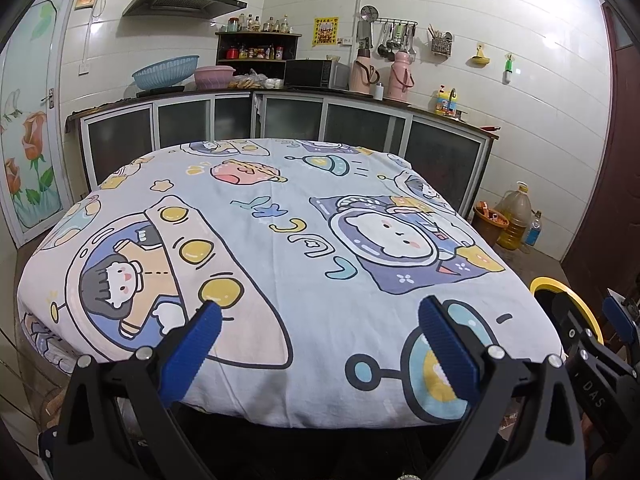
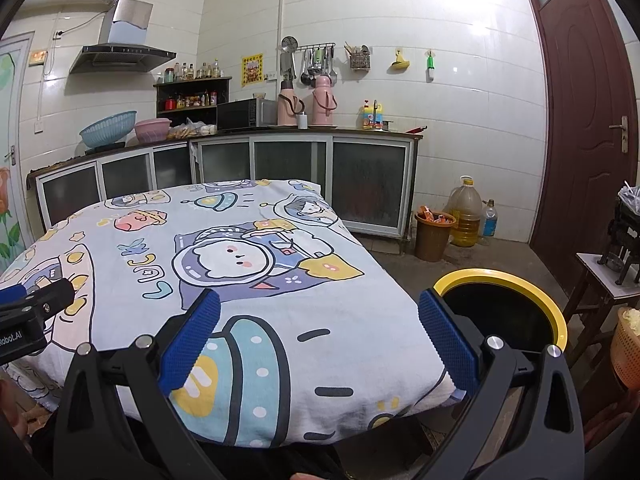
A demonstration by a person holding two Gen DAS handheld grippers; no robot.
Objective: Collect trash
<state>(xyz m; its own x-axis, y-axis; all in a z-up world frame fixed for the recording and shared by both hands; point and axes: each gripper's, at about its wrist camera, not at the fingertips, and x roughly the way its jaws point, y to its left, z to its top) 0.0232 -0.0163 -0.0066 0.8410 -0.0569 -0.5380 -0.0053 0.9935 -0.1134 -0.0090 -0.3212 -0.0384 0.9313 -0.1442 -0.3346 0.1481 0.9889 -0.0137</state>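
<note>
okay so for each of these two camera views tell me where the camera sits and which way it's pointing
Left wrist: sits on the left gripper, faces across the cartoon tablecloth toward the kitchen counter; its own open fingers show, and the right gripper shows at the right edge.
Right wrist: sits on the right gripper, faces the same way, further right; its open fingers show, and the left gripper shows at the left edge.
Shared: tablecloth, counter, yellow-rimmed bin.
</note>
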